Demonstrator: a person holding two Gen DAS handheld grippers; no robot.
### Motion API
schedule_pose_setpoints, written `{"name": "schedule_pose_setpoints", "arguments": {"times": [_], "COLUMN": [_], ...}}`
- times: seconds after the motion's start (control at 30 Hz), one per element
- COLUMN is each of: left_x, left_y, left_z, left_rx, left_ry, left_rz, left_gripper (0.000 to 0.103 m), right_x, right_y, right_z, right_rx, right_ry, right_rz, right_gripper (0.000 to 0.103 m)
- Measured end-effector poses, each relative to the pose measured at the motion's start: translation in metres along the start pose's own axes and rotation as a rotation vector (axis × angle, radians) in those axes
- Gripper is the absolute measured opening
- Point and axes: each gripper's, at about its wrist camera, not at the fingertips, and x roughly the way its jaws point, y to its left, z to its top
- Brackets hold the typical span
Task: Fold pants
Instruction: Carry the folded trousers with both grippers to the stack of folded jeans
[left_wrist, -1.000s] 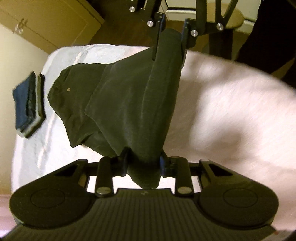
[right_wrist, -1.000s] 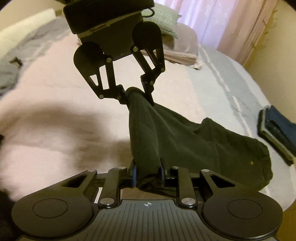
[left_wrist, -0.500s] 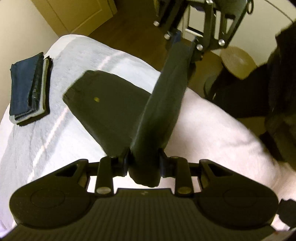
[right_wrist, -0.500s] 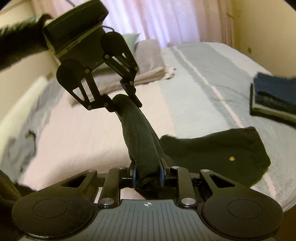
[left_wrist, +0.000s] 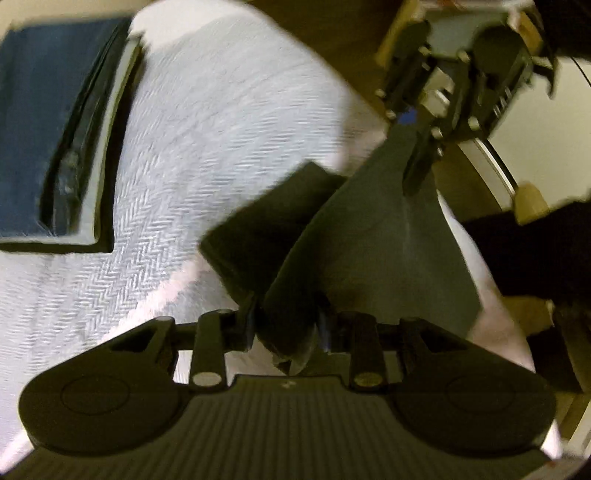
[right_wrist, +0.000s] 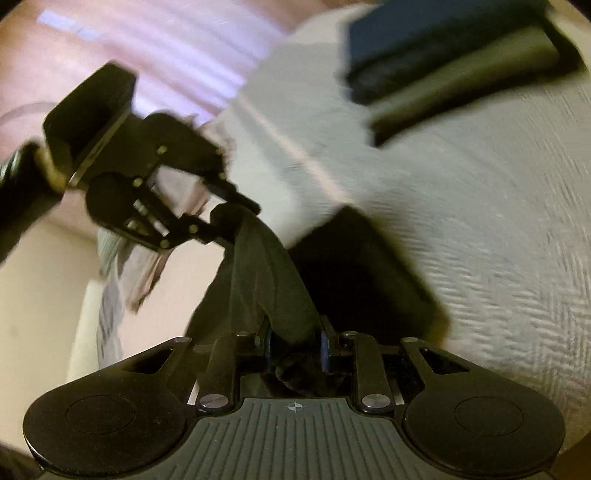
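The pants (left_wrist: 369, 251) hang stretched between both tongs, above the bed (left_wrist: 207, 122). The left tongs (left_wrist: 286, 325) are clamped on one bunched end of the pants; their jaws are opening slightly, with cloth still pressed between the pads. The right tongs (right_wrist: 293, 341) are clamped on the other end, the fabric gathered between the pads. Below the stretched band, a folded part of the pants (right_wrist: 362, 273) lies on the bed, just beyond the right tongs. A folded stack (left_wrist: 48, 122) of dark blue and grey garments rests on the bed, well beyond the left tongs, apart from the pants.
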Motion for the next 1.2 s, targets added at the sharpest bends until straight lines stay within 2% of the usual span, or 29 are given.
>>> {"name": "schedule_pose_setpoints", "arguments": {"times": [0.1, 0.17, 0.23, 0.33, 0.43, 0.6, 0.73, 0.8, 0.87, 0.93, 1.03, 1.1, 1.2], "left_x": [0.031, 0.036, 0.033, 0.020, 0.012, 0.039, 0.075, 0.080, 0.075, 0.063, 0.034, 0.010, -0.025], "left_y": [0.035, 0.047, 0.052, 0.051, 0.050, 0.062, 0.078, 0.083, 0.082, 0.077, 0.066, 0.055, 0.030], "left_z": [0.004, -0.004, -0.016, -0.036, -0.047, -0.037, -0.025, -0.025, -0.027, -0.031, -0.043, -0.057, -0.097], "left_rx": [-0.151, -0.236, -0.317, -0.444, -0.538, -0.588, -0.600, -0.627, -0.642, -0.657, -0.669, -0.682, -0.741], "left_ry": [-0.025, -0.063, -0.112, -0.192, -0.261, -0.276, -0.268, -0.266, -0.264, -0.265, -0.297, -0.327, -0.373], "left_rz": [-0.011, -0.027, -0.032, -0.033, -0.024, -0.010, -0.013, -0.015, -0.016, -0.008, 0.027, 0.068, 0.141], "left_gripper": [0.036, 0.045, 0.047, 0.045, 0.039, 0.038, 0.041, 0.044, 0.045, 0.046, 0.042, 0.042, 0.042], "right_x": [0.008, 0.006, -0.001, -0.010, -0.016, 0.008, 0.019, 0.012, 0.004, -0.011, -0.022, -0.013, 0.017], "right_y": [-0.039, -0.047, -0.047, -0.044, -0.042, -0.059, -0.076, -0.067, -0.051, -0.022, 0.022, 0.046, 0.070], "right_z": [0.001, -0.002, -0.007, -0.011, -0.013, -0.011, -0.008, -0.004, 0.001, 0.004, 0.001, -0.002, -0.010], "right_rx": [0.100, 0.132, 0.170, 0.245, 0.287, 0.282, 0.306, 0.278, 0.224, 0.118, -0.031, -0.100, -0.164], "right_ry": [-0.011, -0.021, -0.043, -0.123, -0.184, -0.169, -0.152, -0.132, -0.129, -0.154, -0.182, -0.169, -0.124], "right_rz": [-0.045, -0.048, -0.044, -0.058, -0.083, -0.194, -0.209, -0.220, -0.242, -0.282, -0.286, -0.256, -0.223], "right_gripper": [0.032, 0.040, 0.042, 0.042, 0.025, 0.021, 0.022, 0.022, 0.029, 0.034, 0.041, 0.042, 0.042]}}
